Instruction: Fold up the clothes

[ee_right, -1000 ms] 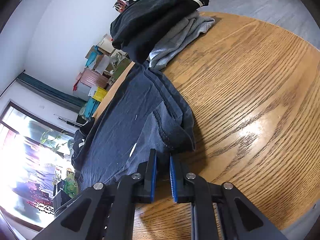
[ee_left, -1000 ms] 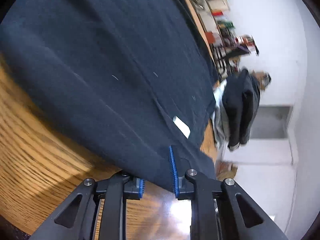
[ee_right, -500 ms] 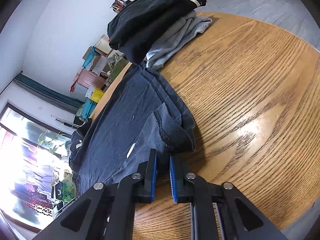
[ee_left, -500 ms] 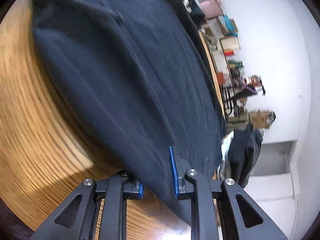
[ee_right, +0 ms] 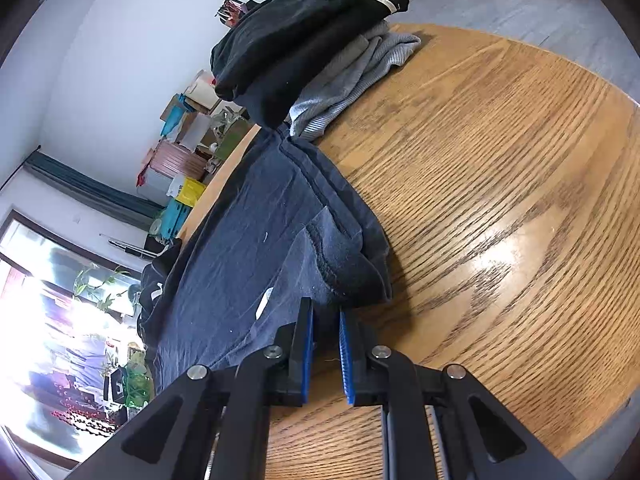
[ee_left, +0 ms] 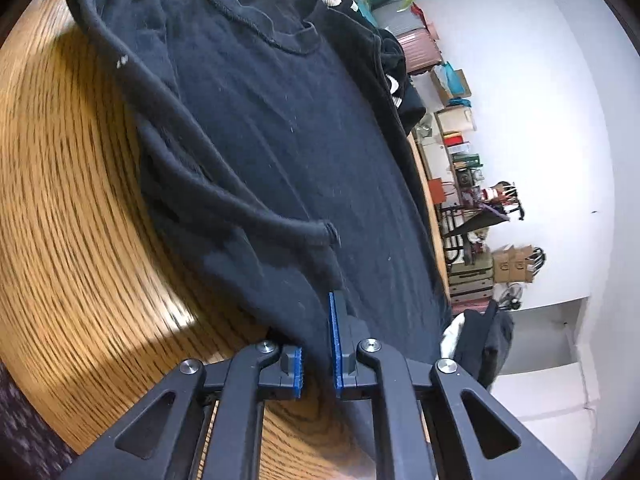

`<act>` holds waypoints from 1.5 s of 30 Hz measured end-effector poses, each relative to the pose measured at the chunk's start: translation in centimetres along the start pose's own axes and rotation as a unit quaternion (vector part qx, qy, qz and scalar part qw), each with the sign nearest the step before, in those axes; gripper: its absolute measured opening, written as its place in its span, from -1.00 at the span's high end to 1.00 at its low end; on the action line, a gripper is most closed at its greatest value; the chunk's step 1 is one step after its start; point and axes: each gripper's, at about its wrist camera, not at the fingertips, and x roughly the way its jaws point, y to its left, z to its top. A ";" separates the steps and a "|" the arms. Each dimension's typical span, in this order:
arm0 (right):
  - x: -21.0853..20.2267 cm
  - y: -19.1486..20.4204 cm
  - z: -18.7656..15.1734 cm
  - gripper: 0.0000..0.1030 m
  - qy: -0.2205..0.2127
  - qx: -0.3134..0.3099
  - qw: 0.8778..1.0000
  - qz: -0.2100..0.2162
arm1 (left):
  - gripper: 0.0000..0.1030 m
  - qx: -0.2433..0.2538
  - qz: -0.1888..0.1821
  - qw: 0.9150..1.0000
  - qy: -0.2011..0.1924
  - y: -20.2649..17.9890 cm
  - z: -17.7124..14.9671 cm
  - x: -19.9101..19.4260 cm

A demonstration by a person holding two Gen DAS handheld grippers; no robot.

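A dark navy T-shirt [ee_left: 280, 140] lies spread on the round wooden table [ee_left: 80, 220]. Its collar [ee_left: 256, 20] is at the far end and a folded-in sleeve [ee_left: 224, 196] runs along its near side. My left gripper [ee_left: 316, 344] is at the shirt's near edge, jaws narrow, with cloth running between the blue pads. In the right wrist view the same shirt [ee_right: 248, 240] stretches away to the left. My right gripper [ee_right: 324, 344] is shut on its bunched near corner, just below a folded sleeve end [ee_right: 348, 276].
A stack of folded black clothes [ee_right: 312, 44] on a grey knit [ee_right: 352, 80] sits at the table's far edge [ee_right: 500, 200]. A black garment with white stripes [ee_left: 396, 76] lies beyond the shirt. Boxes and shelves line the white wall.
The left view has swung along the shirt, so the collar and sleeve now show, and the left jaws have narrowed on the cloth. The right gripper has barely moved.
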 end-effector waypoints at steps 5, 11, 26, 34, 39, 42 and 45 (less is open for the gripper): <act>-0.5 0.7 0.0 0.74 -0.008 -0.007 1.000 -0.001 | 0.79 -0.019 -0.007 1.000 0.000 0.5 1.2 0.1; -0.7 0.7 0.2 0.74 -0.010 -0.006 1.000 -0.005 | 0.79 -0.034 -0.007 0.999 -0.007 2.0 3.2 -1.1; -1.8 0.0 -0.6 0.77 -0.022 -0.006 0.999 -0.026 | 0.85 0.001 0.056 0.998 -0.010 2.3 2.7 -3.3; -2.9 -1.5 -2.0 0.80 -0.010 0.011 0.999 -0.049 | 0.85 0.022 0.085 0.996 0.009 1.4 2.3 -5.7; -3.3 -1.9 -2.4 0.82 -0.003 0.019 0.998 -0.057 | 0.85 0.029 0.097 0.995 0.009 -0.4 3.2 -5.1; -2.9 -0.4 -1.5 0.82 -0.012 -0.004 0.998 -0.054 | 0.85 0.033 0.098 0.995 0.013 -1.6 4.0 -4.4; -2.2 0.7 -0.3 0.82 -0.015 -0.014 0.999 -0.049 | 0.85 0.042 0.103 0.994 0.020 -3.1 4.9 -3.4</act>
